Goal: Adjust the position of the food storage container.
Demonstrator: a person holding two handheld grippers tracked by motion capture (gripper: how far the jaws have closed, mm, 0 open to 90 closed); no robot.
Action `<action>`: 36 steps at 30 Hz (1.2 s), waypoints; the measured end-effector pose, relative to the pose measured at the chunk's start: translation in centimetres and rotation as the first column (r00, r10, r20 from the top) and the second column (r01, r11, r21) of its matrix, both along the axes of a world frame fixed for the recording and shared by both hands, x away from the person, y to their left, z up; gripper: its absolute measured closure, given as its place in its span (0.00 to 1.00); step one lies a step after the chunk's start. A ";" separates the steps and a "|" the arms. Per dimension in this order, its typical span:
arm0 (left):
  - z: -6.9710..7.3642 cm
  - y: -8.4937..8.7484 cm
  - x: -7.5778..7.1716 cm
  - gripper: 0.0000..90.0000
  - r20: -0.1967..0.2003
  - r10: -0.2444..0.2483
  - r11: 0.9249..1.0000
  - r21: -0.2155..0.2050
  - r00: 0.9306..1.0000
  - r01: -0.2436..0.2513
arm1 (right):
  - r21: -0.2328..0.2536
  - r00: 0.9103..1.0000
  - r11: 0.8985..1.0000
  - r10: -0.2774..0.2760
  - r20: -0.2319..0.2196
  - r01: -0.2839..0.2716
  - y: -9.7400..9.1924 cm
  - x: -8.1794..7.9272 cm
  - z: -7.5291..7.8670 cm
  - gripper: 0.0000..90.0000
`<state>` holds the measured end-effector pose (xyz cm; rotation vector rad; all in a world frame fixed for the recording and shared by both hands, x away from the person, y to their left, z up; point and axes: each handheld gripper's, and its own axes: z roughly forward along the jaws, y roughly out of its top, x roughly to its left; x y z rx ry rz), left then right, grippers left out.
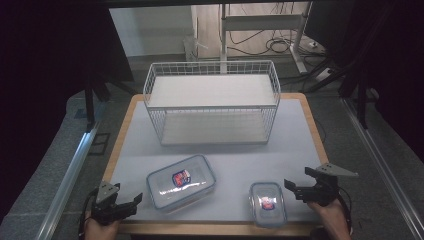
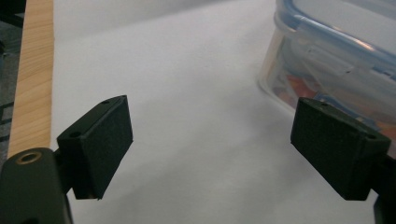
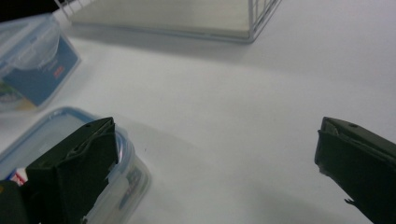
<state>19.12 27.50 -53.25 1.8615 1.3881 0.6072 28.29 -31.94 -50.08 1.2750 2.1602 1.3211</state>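
Note:
Two clear plastic food containers with blue-rimmed lids lie on the white mat. The large container [image 1: 181, 182] [image 2: 336, 56] [image 3: 32, 60] is at front centre-left; the small container [image 1: 268, 203] [image 3: 70, 163] sits at front right. My left gripper [image 1: 131, 203] [image 2: 212, 149] is held open at the front left corner, its right jaw close beside the large container's wall, nothing between its pads. My right gripper [image 1: 300, 181] [image 3: 215, 163] stands open just right of the small container, with the left jaw over that container's corner and bare mat between the jaws.
A white wire basket [image 1: 212, 102] [image 3: 252, 28] with a flat shelf stands at the back centre of the mat. The wooden table edge [image 1: 210, 229] [image 2: 30, 79] runs along the front and left. Table legs and cables lie on the floor behind.

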 end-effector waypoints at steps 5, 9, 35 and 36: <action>0.2 -0.5 -0.1 0.10 0.013 -0.013 1.000 -0.028 1.000 0.013 | 0.001 0.999 1.000 0.020 -0.030 -0.020 0.0 0.1 -0.1 0.00; 0.3 -0.5 -0.2 0.09 0.030 -0.018 0.999 -0.039 0.999 0.019 | -0.009 0.999 0.999 0.033 -0.035 -0.033 0.2 0.0 0.0 0.03; 0.0 0.1 -0.3 0.06 0.030 0.008 0.999 -0.046 1.000 -0.006 | -0.080 0.985 0.982 0.166 -0.044 -0.169 2.0 -2.1 2.8 0.99; 0.1 0.2 -0.4 0.06 0.035 0.008 0.999 -0.049 0.999 -0.006 | -0.082 0.984 0.980 0.176 -0.042 -0.179 2.1 -2.2 2.9 1.00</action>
